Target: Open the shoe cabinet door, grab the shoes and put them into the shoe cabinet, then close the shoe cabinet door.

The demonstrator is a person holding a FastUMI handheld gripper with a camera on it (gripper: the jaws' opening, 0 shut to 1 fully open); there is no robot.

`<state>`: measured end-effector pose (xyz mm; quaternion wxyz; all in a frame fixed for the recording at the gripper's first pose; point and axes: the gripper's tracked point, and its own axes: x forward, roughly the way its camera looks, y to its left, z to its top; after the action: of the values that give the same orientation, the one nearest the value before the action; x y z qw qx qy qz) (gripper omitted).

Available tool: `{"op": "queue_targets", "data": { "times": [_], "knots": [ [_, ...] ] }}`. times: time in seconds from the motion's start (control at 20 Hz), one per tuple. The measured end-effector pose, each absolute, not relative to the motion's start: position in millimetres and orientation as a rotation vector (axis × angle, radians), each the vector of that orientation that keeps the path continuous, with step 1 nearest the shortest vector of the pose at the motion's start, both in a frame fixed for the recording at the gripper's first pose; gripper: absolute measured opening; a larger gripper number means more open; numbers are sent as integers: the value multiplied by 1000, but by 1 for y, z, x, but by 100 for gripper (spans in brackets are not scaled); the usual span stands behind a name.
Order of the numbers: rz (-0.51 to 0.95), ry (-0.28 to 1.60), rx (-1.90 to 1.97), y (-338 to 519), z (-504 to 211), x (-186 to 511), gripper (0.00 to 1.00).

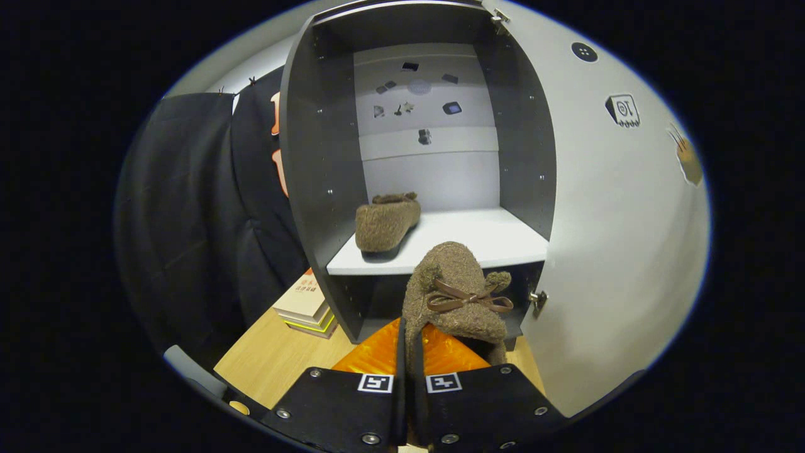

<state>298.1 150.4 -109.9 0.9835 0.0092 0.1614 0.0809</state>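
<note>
Gripper view, looking into the open dark-grey shoe cabinet [321, 157]. The gripper [409, 352] has its two fingers drawn narrow, both pressing on the heel wall of a brown fuzzy slipper with a brown ribbon bow [456, 296]; this held slipper rises just ahead of the fingers, toe toward 12 o'clock, its tip overlapping the front edge of the white cabinet shelf [478, 242]. On that shelf, at about 11 o'clock from the held slipper and well beyond the fingers, rests a second brown fuzzy slipper [385, 223], heel toward the camera, near the cabinet's left wall. The pale grey cabinet door [616, 251] stands swung open at 3 o'clock, hinged at the cabinet's right side, with small stickers on its inner face. Several small dark stickers mark the cabinet's pale back panel [427, 182]. A short stack of books [308, 305] lies on the light wooden floor [270, 358] at 9 o'clock from the fingers, just beside the cabinet's lower left corner.
</note>
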Motion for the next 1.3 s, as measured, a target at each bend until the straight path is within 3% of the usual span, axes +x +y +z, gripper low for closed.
{"op": "queue_targets", "data": {
  "times": [0.45, 0.9, 1.3],
  "knots": [
    [163, 293, -81, 132, -51, 388, 5],
    [125, 378, -136, 123, -62, 506, 5],
    [96, 483, -160, 115, -85, 558, 5]
  ]
}}
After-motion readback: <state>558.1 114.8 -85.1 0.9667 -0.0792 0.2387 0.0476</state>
